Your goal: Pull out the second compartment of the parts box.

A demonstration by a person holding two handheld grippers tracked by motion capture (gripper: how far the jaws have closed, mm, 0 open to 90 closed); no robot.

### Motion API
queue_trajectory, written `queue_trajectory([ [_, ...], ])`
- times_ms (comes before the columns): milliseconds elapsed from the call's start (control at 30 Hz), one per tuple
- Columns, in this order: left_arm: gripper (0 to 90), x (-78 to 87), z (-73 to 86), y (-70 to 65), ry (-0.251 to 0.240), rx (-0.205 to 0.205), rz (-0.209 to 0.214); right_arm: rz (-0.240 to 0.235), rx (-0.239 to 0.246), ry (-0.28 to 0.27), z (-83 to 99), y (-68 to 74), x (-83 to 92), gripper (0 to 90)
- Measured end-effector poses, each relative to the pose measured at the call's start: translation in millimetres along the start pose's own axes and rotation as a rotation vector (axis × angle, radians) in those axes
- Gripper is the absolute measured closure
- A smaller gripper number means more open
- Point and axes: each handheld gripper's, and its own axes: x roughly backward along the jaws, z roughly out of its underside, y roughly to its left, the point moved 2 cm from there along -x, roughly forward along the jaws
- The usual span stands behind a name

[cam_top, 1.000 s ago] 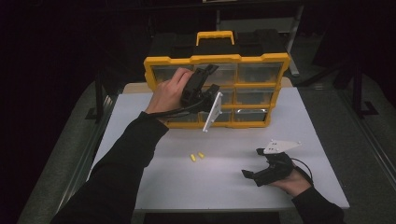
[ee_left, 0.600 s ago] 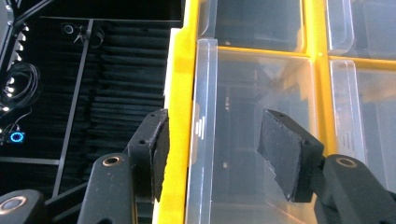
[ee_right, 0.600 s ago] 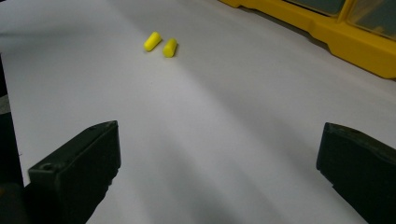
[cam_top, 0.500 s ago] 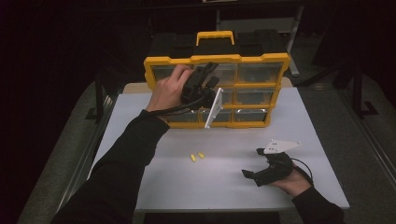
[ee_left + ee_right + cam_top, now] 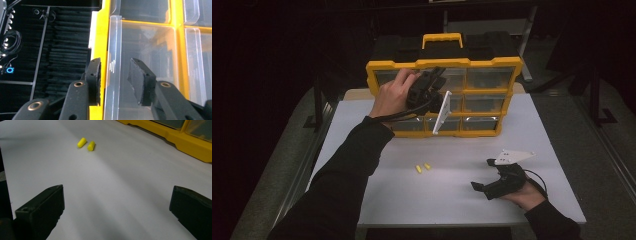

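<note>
1. Yellow earplugs (image 5: 422,167) – two, side by side on the white table (image 5: 452,200), mid-front, untouched.
2. Right gripper (image 5: 479,189) rests on the table near the front right edge, jaws spread wide, nothing between them.
3. Left gripper (image 5: 113,75), raised at the yellow organizer (image 5: 444,95) – jaws narrowly apart, straddling the clear drawer handle (image 5: 112,67), upper-left area.

Left gripper (image 5: 113,81) fingers (image 5: 94,81) straddle the ribbed edge of a clear drawer (image 5: 145,50) in the yellow organiser (image 5: 101,32), gap remaining; dark background left.
</note>
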Motion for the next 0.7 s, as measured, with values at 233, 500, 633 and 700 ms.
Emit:
queue_trajectory([
  [233, 68.8, -0.7, 0.8, -0.3, 0.03, -0.017, 0.011, 0.0, 0.0, -0.003, -0.2, 0.4, 0.1, 0.0],
  [500, 74.0, -1.2, 0.9, 2.6, 0.031, -0.008, 0.016, 0.001, -0.001, -0.005, -0.3, 0.5, 0.4, 0.0],
  [633, 76.6, -1.4, 0.5, 3.5, 0.032, -0.01, 0.014, 0.0, 0.002, -0.006, -0.4, 0.7, 0.4, 0.0],
  [700, 76.8, -1.8, 0.4, 3.0, 0.031, -0.013, 0.013, 0.0, 0.002, -0.005, -0.4, 0.8, 0.4, 0.0],
])
